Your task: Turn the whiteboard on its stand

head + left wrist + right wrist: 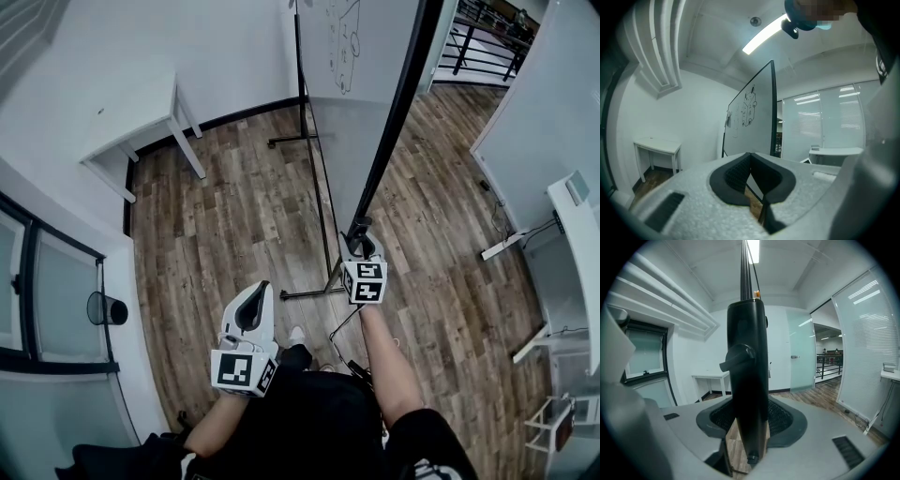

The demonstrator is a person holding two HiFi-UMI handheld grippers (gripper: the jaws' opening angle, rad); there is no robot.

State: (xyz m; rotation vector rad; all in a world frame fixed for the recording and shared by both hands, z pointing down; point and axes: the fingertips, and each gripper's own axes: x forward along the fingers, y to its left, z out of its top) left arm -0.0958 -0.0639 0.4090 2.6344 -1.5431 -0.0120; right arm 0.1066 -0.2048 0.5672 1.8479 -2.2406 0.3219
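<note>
between the pads of the right gripper [749, 420] sat the black frame [747, 357] of the whiteboard [361, 103], clamped, jaws pretty wide around it. the board stood edge-on straight ahead of that gripper. the left gripper [751, 176] hung off to its left, jaws pinched together on nothing, with the whiteboard ahead and slightly right of it.

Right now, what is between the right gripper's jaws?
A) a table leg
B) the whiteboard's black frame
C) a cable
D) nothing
B: in the right gripper view the black frame stands upright between the pads of the right gripper, which are closed on it.
</note>
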